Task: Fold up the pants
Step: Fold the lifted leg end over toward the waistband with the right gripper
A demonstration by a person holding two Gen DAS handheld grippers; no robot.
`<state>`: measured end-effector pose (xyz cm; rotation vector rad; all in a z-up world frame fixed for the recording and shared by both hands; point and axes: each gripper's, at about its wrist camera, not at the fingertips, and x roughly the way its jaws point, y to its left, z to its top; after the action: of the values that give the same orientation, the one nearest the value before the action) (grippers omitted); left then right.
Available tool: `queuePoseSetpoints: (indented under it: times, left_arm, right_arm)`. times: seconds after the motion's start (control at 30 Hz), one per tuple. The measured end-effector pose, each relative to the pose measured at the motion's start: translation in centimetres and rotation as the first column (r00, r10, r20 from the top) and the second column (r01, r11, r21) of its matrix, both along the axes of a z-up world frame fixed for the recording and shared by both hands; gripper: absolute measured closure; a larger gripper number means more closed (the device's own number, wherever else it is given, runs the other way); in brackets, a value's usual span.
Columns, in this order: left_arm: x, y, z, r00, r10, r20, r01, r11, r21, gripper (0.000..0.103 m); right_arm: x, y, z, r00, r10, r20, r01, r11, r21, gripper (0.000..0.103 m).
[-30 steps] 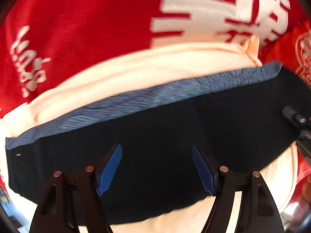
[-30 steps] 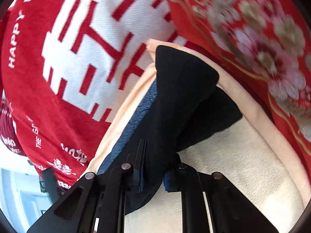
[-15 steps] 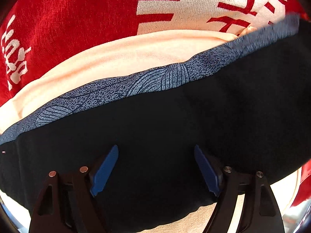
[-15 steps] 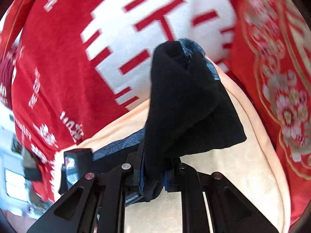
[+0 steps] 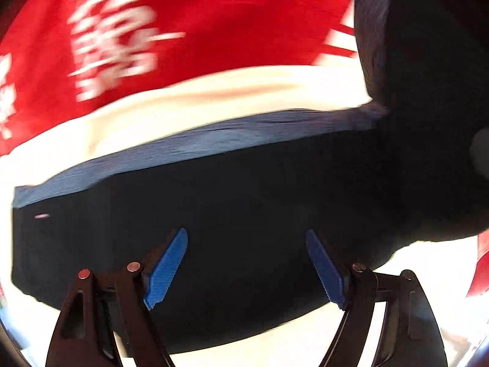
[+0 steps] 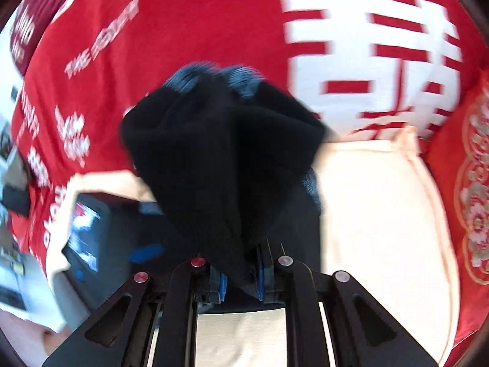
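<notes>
while the right gripper (image 6: pixel 240 278) clamps a bunched end of the black pants (image 5: pixel 244 214) and holds it raised, the rest lies flat on a cream towel (image 5: pixel 214 107) over the red blanket (image 6: pixel 198 30) — left gripper (image 5: pixel 246 267) fingers spread wide above the fabric, holding nothing.

The left gripper (image 5: pixel 246 263) hovers with jaws spread wide; the right gripper (image 6: pixel 240 278) is clamped tight, raised.

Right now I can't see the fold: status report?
Left gripper open over pants. Right gripper shut on lifted pants end. Nothing blocking.
</notes>
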<state>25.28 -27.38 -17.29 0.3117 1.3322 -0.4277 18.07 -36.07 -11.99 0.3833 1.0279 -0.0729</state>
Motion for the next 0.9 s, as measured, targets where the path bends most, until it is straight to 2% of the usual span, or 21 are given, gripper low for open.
queuePoseSetpoints:
  times: [0.1,0.17,0.23,0.27,0.3,0.33,0.37,0.4,0.47,0.5,0.57,0.63,0.67,0.7,0.77,0.83,0.9]
  left_arm:
    - [1.1,6.1,0.4,0.998,0.060,0.028,-0.061,0.997,0.043,0.022]
    - [2.0,10.1,0.1,0.994,0.107,0.037,-0.109,0.991,0.074,0.022]
    - [2.8,13.6,-0.6,0.989,0.144,0.037,-0.147,0.983,0.107,0.022]
    - [3.1,15.2,-1.0,0.986,0.162,0.032,-0.165,0.979,0.122,0.022]
    - [3.4,16.6,-1.3,0.983,0.180,0.028,-0.182,0.974,0.134,0.022]
    - [3.6,17.8,-1.4,0.981,0.192,0.025,-0.194,0.972,0.135,0.022]
    - [3.7,18.5,-1.4,0.980,0.197,0.024,-0.199,0.971,0.131,0.022]
    - [3.9,18.5,-1.4,0.980,0.197,0.023,-0.198,0.972,0.125,0.022]
    - [3.8,18.6,-1.1,0.983,0.183,0.009,-0.183,0.978,0.096,0.022]
    - [3.7,18.5,-0.6,0.985,0.170,-0.004,-0.169,0.983,0.069,0.022]
    - [3.4,17.2,0.1,0.990,0.133,-0.038,-0.133,0.991,0.002,0.022]
    - [3.2,15.2,0.7,0.994,0.076,-0.082,-0.083,0.993,-0.083,0.022]
    - [3.0,13.8,1.0,0.993,0.036,-0.111,-0.050,0.990,-0.133,0.022]
    - [2.9,12.8,1.0,0.991,0.008,-0.132,-0.030,0.986,-0.165,0.022]
    - [2.5,10.2,0.9,0.983,-0.050,-0.177,0.010,0.976,-0.220,0.022]
    - [2.7,9.0,0.4,0.979,-0.078,-0.190,0.032,0.973,-0.230,0.022]
    - [2.6,7.3,0.2,0.977,-0.095,-0.190,0.050,0.972,-0.230,0.022]
  right_arm:
    - [1.6,5.2,-3.2,0.994,0.062,-0.086,-0.067,0.996,-0.056,0.083]
    - [2.6,8.5,-6.2,0.977,0.101,-0.188,-0.123,0.986,-0.112,0.074]
    - [2.9,12.0,-8.8,0.948,0.133,-0.289,-0.210,0.944,-0.254,0.072]
    - [2.5,13.9,-9.0,0.940,0.158,-0.302,-0.265,0.896,-0.356,0.067]
    - [2.2,14.7,-8.8,0.937,0.180,-0.301,-0.291,0.877,-0.382,0.060]
    - [1.6,15.5,-8.2,0.934,0.211,-0.289,-0.314,0.872,-0.377,0.046]
    - [0.8,15.8,-7.4,0.933,0.238,-0.269,-0.323,0.883,-0.340,0.038]
    - [0.1,15.6,-6.9,0.933,0.251,-0.257,-0.324,0.898,-0.299,0.037]
    - [-0.7,14.5,-6.0,0.938,0.261,-0.229,-0.301,0.940,-0.160,0.037]
    - [-1.4,12.8,-5.6,0.952,0.222,-0.212,-0.237,0.970,-0.046,0.037]
    - [-2.4,9.3,-5.4,0.977,0.108,-0.184,-0.085,0.989,0.124,0.037]
    - [-3.5,5.0,-5.8,0.983,-0.051,-0.176,0.102,0.949,0.298,0.037]
    - [-4.0,3.1,-6.3,0.976,-0.120,-0.179,0.179,0.914,0.364,0.037]
    - [-4.8,0.9,-7.0,0.961,-0.198,-0.191,0.264,0.861,0.435,0.038]
    - [-5.4,-1.4,-7.8,0.942,-0.268,-0.201,0.334,0.793,0.509,0.043]
    - [-5.7,-2.9,-8.5,0.928,-0.313,-0.204,0.372,0.721,0.585,0.045]
    - [-6.1,-4.2,-9.4,0.917,-0.337,-0.216,0.394,0.665,0.635,0.047]
